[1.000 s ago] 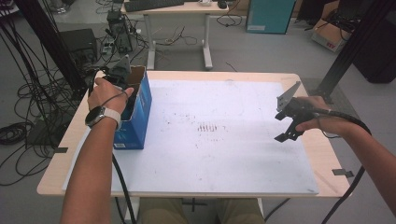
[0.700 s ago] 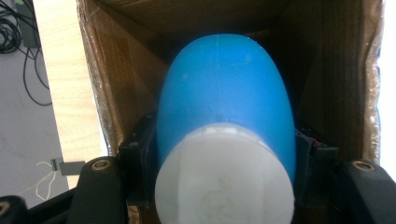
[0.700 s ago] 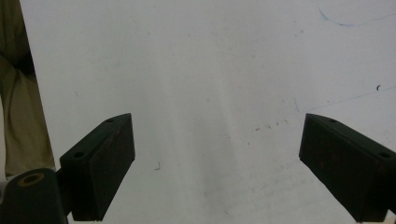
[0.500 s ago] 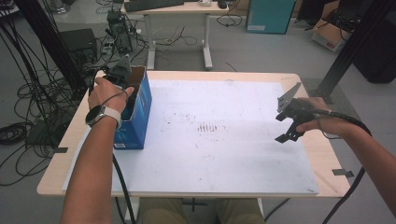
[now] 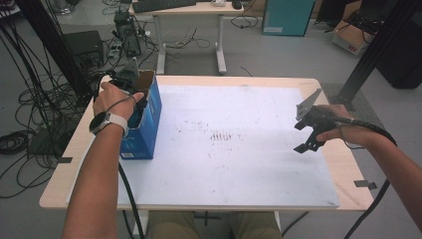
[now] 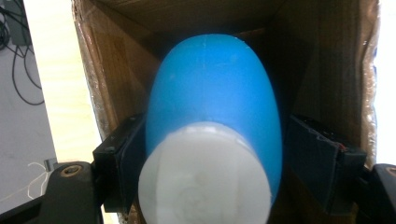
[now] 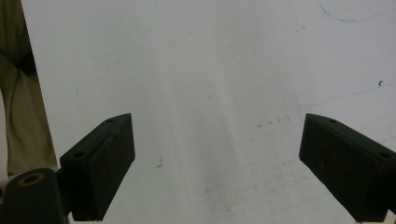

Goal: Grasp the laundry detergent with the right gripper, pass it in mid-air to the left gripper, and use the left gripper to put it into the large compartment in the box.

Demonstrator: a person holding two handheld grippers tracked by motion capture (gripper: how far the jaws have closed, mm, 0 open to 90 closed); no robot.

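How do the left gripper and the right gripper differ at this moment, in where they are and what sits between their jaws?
The left gripper reaches down into the blue cardboard box; the right gripper hangs over the bare white sheet. A blue bottle with a white cap sits between the left gripper's jaws, which have just been opening, with a gap at one pad; the right gripper's jaws stand wide with nothing between them. Both have black jaws and are hand-held.

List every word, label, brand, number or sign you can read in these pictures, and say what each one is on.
None can be read.
Blue box: a pale label low on its side, too small and blurred to read.
Blue bottle with white cap: no print shows.
White mat: dark scuffs and pen marks, no letters.
Cardboard box on the floor: a red mark, too blurred to read.
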